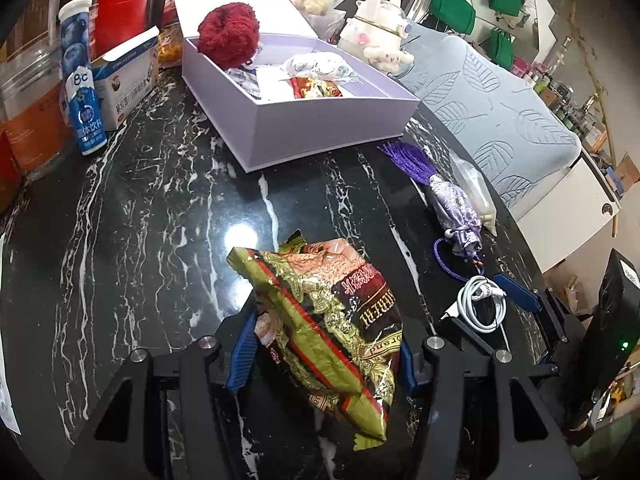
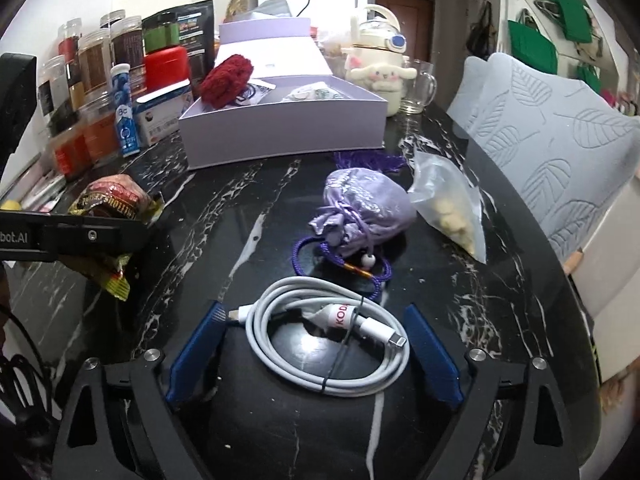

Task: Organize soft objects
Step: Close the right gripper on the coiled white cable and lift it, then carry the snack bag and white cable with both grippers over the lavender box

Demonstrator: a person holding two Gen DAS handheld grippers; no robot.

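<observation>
Your left gripper (image 1: 320,356) is clamped on the snack bag (image 1: 320,312), with the box (image 1: 320,120) at twelve o'clock. Your right gripper (image 2: 316,348) stands apart around the cable (image 2: 324,344), pads not touching; the pouch (image 2: 360,208) lies at twelve o'clock.

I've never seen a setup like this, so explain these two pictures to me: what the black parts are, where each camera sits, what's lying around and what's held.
No robot here: a person carries a hand-held two-fingered tool in each hand, each with a camera looking along its blue fingers. The left-hand view shows the left tool clamped on a crinkly gold-and-red snack packet. The right-hand view shows the right tool open around a coiled white cable lying on the black marble table. Beyond it lie a lilac drawstring pouch, a clear bag of pale pieces and an open lilac box holding a red woolly ball.
</observation>
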